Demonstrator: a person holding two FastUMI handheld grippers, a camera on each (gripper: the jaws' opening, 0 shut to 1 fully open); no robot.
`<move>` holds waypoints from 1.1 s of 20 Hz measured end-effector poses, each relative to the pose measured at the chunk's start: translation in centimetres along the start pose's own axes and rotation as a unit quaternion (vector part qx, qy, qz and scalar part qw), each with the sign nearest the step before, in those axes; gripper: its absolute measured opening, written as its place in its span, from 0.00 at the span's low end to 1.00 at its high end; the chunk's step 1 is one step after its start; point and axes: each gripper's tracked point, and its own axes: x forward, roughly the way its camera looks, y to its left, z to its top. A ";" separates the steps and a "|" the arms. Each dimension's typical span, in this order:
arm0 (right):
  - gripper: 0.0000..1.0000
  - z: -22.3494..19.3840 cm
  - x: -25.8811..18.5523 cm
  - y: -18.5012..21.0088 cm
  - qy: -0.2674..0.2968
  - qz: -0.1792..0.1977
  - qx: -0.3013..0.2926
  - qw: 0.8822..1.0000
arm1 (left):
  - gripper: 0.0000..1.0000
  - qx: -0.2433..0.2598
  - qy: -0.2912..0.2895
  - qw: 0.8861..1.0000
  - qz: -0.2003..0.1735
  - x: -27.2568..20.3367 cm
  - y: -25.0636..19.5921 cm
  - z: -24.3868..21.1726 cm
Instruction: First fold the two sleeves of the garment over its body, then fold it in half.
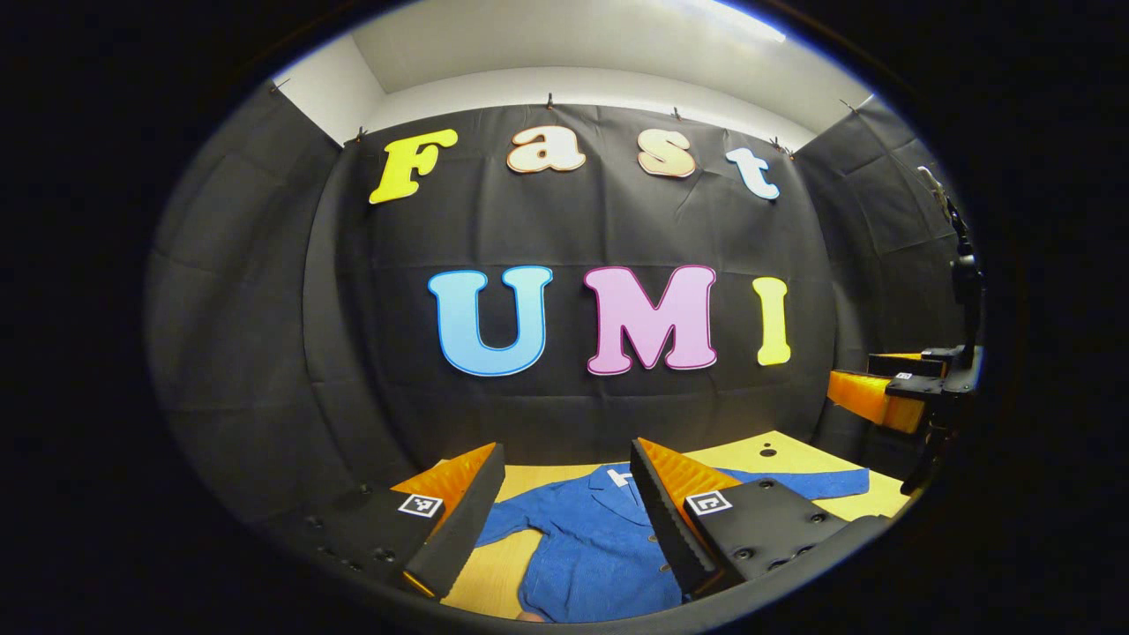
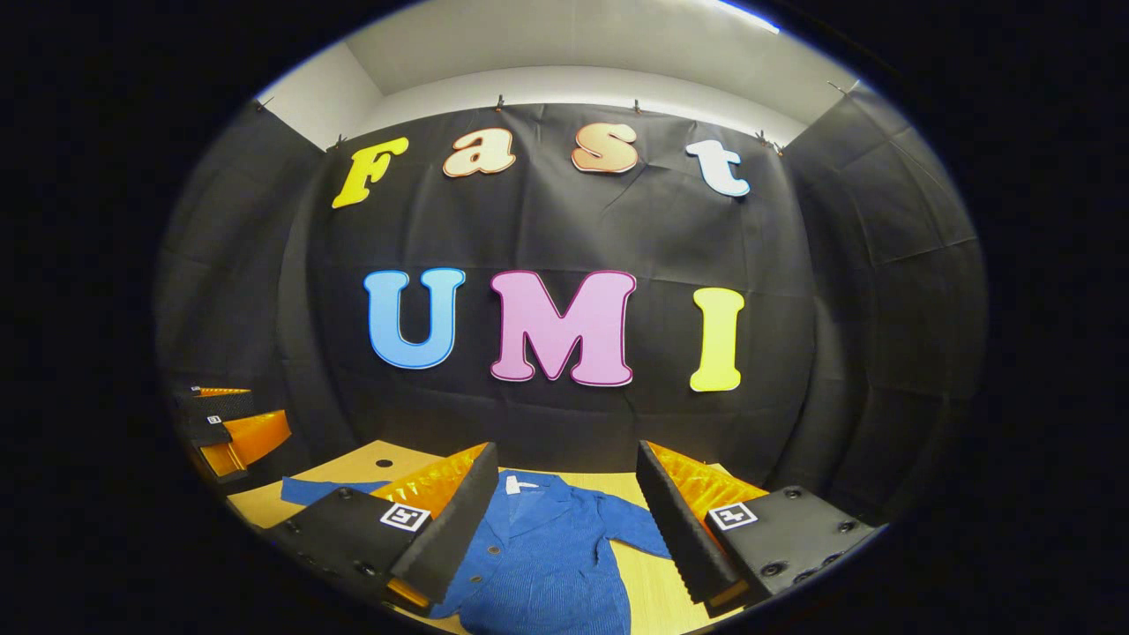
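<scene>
I judge the first step has not begun: the blue garment (image 1: 591, 547) lies flat on the counter (image 1: 794, 454), sleeves spread sideways, collar toward the far wall, long axis running away from me. My left tool (image 1: 564, 516) and right tool (image 2: 564, 520) both hang wide, holding nothing. Next I must reach down for a sleeve (image 2: 639, 529).

Blue garment (image 1: 582, 547) hem cut off by lower edge; fingers (image 1: 663, 520) hide part of its front.

Screwed black tongs (image 1: 564, 520), square markers
</scene>
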 end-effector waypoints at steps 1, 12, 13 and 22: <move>0.96 0.1 -0.2 0.1 -0.001 0.001 -0.002 1.000 | 0.82 -0.002 0.001 1.000 -0.001 -0.2 0.0 -0.1; 0.95 -0.5 -0.5 0.3 0.002 -0.001 0.006 1.000 | 0.82 0.006 0.003 1.000 0.000 0.2 0.2 -0.2; 0.95 -0.8 -0.4 0.2 0.006 -0.001 0.009 1.000 | 0.82 0.009 0.003 1.000 0.000 0.3 0.1 -0.2; 0.99 -4.0 2.4 -1.3 0.045 -0.007 0.017 0.999 | 0.82 0.005 0.011 1.000 0.002 2.5 -1.1 -0.4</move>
